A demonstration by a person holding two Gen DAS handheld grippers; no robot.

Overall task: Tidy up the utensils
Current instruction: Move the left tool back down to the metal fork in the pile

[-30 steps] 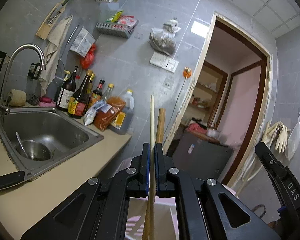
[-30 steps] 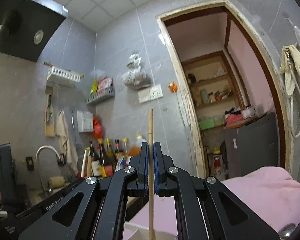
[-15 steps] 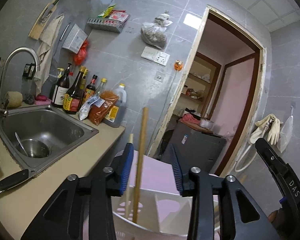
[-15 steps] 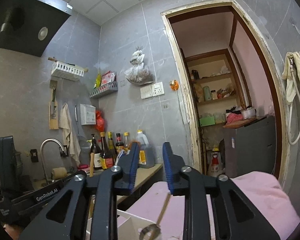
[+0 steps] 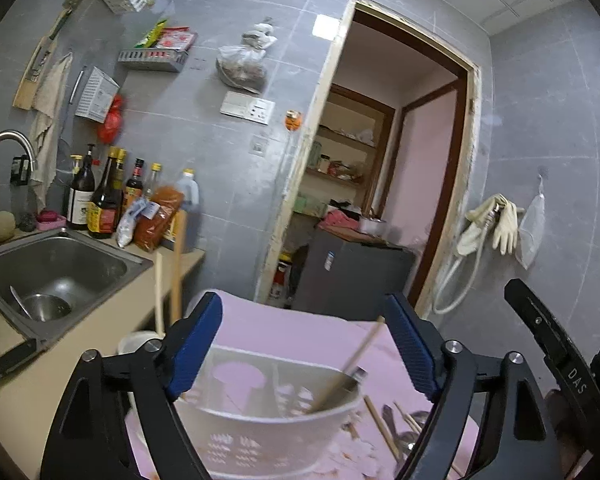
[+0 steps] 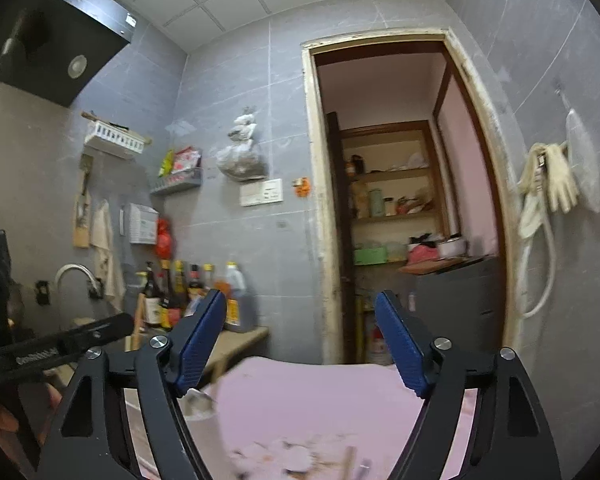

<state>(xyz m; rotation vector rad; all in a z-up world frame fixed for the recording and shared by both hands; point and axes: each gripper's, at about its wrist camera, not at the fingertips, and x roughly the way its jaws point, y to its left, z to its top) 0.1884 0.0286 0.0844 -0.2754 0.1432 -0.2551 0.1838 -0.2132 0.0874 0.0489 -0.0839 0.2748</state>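
Note:
A white slotted utensil caddy stands on the pink cloth just below my left gripper. The left jaws are opening wide, with nothing between the blue pads. Two wooden sticks stand upright at the caddy's left end. A wooden-handled utensil leans in its right compartment. My right gripper hovers over the pink cloth, its jaws also opening and holding nothing. Only a blurred corner of the caddy shows low on the left in the right wrist view.
Several loose utensils lie on the cloth right of the caddy. A steel sink and sauce bottles fill the counter to the left. A doorway with a dark cabinet is ahead. The other gripper sits at the right edge.
Both grippers were shut on wooden sticks; both have opened and let go. The sticks now rest in the caddy, and both grippers have drawn back and a little upward.

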